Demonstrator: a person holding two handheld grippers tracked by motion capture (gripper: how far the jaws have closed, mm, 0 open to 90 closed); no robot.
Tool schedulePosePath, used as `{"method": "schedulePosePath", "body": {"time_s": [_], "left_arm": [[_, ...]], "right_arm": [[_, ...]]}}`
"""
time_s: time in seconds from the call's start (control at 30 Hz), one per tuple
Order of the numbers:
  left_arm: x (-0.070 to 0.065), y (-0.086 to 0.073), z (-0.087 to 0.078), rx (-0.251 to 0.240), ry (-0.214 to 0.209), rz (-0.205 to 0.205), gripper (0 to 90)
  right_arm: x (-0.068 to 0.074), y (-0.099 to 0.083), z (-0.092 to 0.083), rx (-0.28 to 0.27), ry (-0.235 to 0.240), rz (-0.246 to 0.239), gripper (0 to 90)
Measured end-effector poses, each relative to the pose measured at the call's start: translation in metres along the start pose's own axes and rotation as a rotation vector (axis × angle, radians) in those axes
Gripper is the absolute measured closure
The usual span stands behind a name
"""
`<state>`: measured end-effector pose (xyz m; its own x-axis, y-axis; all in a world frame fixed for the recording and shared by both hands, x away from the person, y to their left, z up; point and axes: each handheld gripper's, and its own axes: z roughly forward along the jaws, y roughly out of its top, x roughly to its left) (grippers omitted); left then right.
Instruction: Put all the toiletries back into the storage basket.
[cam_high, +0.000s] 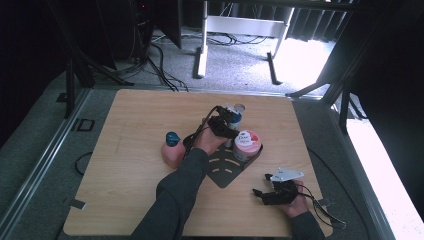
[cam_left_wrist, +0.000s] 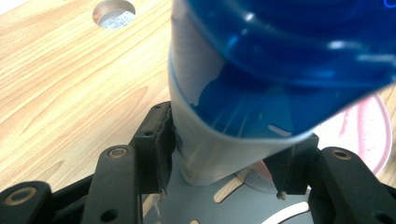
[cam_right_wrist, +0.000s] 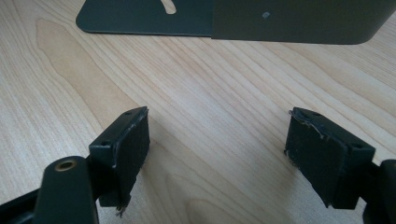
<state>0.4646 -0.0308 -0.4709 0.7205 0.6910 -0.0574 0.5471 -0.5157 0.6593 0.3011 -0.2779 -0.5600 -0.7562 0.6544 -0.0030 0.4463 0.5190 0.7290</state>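
Note:
A white bottle (cam_high: 235, 116) with a blue cap (cam_left_wrist: 299, 56) stands on the dark slotted tray (cam_high: 225, 172) near the table's middle. My left gripper (cam_high: 231, 124) reaches it from the near side. In the left gripper view the bottle (cam_left_wrist: 201, 70) stands between the jaws of the left gripper (cam_left_wrist: 224, 154); the pads (cam_left_wrist: 156, 144) lie right beside its sides without visibly squeezing it. My right gripper (cam_high: 261, 184) rests low over the table's near right part. Its jaws stand wide apart in the right gripper view (cam_right_wrist: 217, 140), with bare wood between them.
A pink-lidded jar (cam_high: 246, 141) sits on the tray just right of the bottle, also the jar (cam_left_wrist: 369, 135) behind the right jaw. A pink bottle (cam_high: 172, 150) with a blue top stands left of my forearm. The tray's edge (cam_right_wrist: 140, 18) lies ahead of the right gripper. A round hole (cam_left_wrist: 113, 12) pierces the tabletop.

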Motion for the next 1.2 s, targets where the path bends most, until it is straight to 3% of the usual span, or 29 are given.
{"method": "schedulePosePath", "body": {"time_s": [0.67,1.2], "left_arm": [[0.001,-0.007,-0.017,0.026,0.016,0.009,46.7],[-0.006,-0.021,-0.048,0.018,0.004,0.045,47.2]], "right_arm": [[0.000,0.000,0.000,0.000,0.000,-0.001,21.5],[0.000,0.000,0.000,0.000,0.000,0.000,21.5]]}}
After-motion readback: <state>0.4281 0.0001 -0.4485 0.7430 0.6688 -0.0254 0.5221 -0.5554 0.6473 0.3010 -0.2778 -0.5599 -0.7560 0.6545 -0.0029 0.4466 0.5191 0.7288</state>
